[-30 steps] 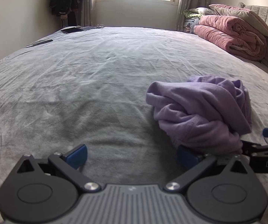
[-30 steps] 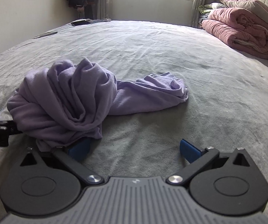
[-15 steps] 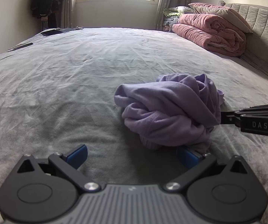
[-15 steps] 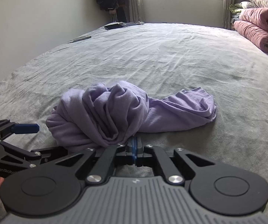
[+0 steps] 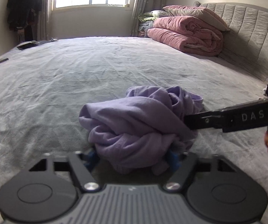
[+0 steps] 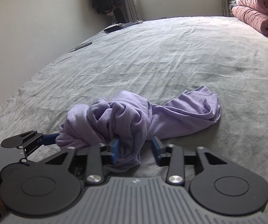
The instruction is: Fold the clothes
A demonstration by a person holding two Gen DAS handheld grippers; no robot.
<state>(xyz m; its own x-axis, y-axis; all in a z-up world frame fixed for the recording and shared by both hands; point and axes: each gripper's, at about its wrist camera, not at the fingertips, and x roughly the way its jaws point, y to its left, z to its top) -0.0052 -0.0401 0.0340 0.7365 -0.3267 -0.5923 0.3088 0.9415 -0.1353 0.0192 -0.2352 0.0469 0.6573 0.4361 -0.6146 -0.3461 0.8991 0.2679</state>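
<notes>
My left gripper (image 5: 132, 155) is closing on the crumpled lilac cotton garment (image 5: 137, 128) lying on the grey bedspread (image 5: 78, 78); my right gripper (image 6: 135, 150) is opening, cloth between its jaws.

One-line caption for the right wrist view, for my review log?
Right gripper with jaws opening around a fold of the crumpled lilac garment on the grey bed; left gripper reaches in alongside.

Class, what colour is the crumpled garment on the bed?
Light purple garment; the right wrist view shows it best.
</notes>
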